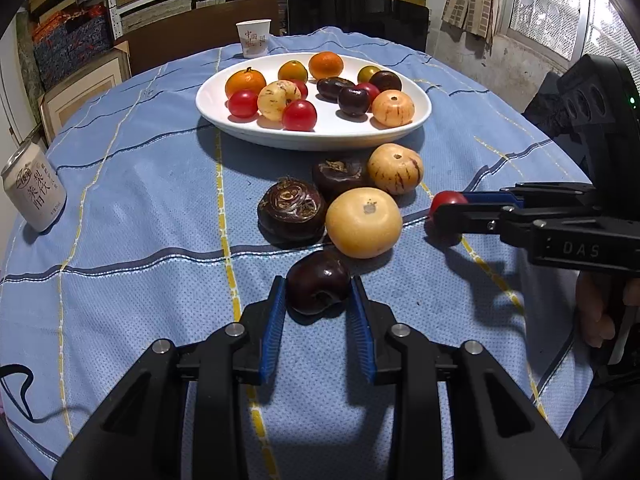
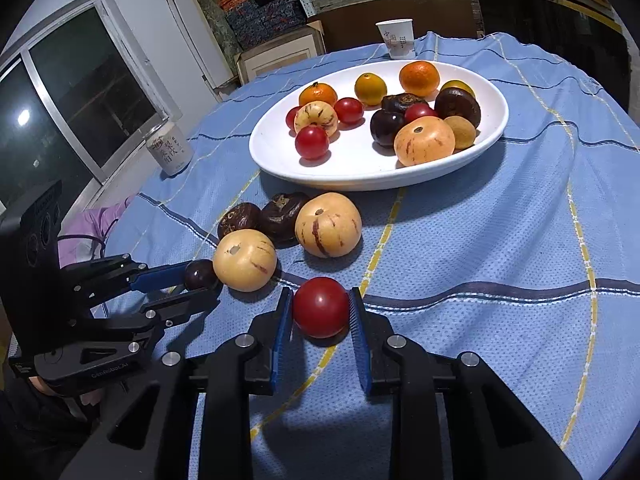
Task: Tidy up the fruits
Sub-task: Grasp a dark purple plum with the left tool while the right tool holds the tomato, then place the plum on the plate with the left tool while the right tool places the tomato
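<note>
Your left claw (image 1: 319, 294) pinches the dark fruit (image 1: 318, 282), your right claw (image 2: 320, 308) the red tomato (image 2: 321, 307); the white plate (image 2: 496, 132) lies straight ahead of both claws, beyond the loose fruit.

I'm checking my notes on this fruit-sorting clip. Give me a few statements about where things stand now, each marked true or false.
1. The left gripper is shut on a dark purple fruit. True.
2. The right gripper holds an orange. False: its pads press on a red tomato.
3. The white plate has no fruit on it yet. False: it already holds oranges, tomatoes, dark fruits and striped yellow ones.
4. A drink can stands on the blue tablecloth, apart from the plate. True.
5. The paper cup lies tipped over. False: it stands upright behind the plate.
</note>
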`<state>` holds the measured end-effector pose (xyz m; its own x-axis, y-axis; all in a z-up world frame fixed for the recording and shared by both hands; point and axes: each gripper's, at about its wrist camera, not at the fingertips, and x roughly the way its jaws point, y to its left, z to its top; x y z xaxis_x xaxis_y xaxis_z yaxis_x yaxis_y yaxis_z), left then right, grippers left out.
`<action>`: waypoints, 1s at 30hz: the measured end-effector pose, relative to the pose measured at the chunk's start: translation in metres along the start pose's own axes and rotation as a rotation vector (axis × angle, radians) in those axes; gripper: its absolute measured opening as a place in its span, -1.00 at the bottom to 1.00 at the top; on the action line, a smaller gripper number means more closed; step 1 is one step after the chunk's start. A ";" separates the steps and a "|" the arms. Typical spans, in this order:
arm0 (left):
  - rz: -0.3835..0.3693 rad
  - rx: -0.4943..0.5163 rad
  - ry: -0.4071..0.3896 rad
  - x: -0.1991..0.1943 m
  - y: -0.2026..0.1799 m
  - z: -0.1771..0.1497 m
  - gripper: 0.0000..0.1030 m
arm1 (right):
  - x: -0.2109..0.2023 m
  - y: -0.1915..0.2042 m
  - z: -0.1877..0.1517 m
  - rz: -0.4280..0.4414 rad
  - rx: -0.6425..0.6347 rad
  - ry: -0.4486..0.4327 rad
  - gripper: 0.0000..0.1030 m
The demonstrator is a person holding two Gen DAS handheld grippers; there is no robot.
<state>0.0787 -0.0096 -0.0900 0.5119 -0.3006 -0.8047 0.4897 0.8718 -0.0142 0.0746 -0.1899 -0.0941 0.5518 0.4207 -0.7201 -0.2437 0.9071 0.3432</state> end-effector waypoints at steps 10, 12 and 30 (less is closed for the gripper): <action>0.009 -0.022 -0.027 -0.006 0.002 -0.002 -0.39 | -0.010 -0.002 0.000 -0.004 0.007 -0.052 -0.46; 0.006 -0.031 -0.045 -0.010 0.004 -0.001 -0.39 | -0.013 -0.002 -0.001 -0.002 0.006 -0.065 -0.46; 0.027 0.069 -0.123 0.015 0.001 0.099 -0.39 | -0.017 0.000 0.094 -0.074 -0.047 -0.089 -0.45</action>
<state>0.1572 -0.0520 -0.0434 0.6057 -0.3262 -0.7257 0.5197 0.8528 0.0505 0.1404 -0.1979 -0.0253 0.6376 0.3519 -0.6853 -0.2356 0.9360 0.2615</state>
